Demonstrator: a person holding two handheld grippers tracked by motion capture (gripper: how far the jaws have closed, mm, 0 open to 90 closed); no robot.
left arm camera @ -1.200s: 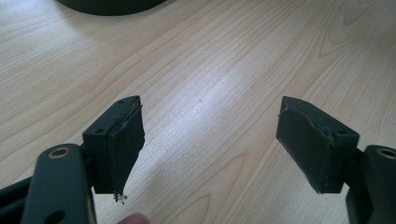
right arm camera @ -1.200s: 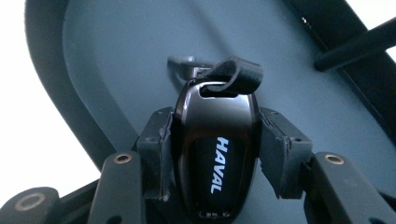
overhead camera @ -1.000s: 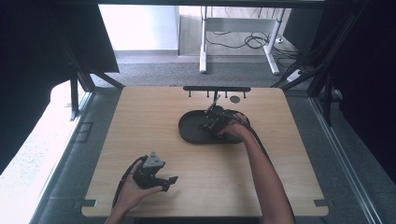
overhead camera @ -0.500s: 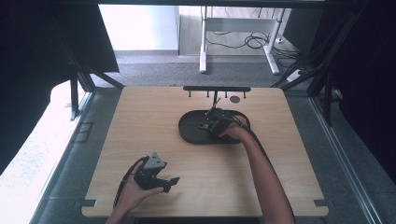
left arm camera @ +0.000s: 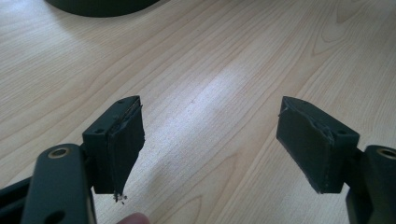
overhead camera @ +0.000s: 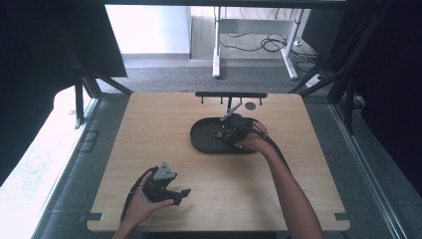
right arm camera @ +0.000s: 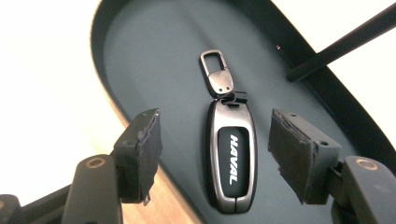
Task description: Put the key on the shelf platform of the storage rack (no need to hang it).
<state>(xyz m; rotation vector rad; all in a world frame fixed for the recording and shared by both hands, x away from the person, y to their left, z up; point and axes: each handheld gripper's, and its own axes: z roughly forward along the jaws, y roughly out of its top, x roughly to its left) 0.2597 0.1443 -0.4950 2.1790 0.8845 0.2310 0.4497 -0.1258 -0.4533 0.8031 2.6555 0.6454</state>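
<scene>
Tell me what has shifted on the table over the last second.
Nothing visibly moved. The right gripper hovers open over the dark oval tray, jaws either side of the metal key fob. The left gripper rests open near the wooden table's front edge.

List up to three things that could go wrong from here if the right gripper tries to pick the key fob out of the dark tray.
1. The key fob lies flat on the tray floor, so the right gripper's open jaws may slide along its smooth sides and lose it.
2. The loose metal clip could swing or snag the tray rim when lifted.
3. The left gripper rests far off, so the tray may shift unsteadied.
</scene>
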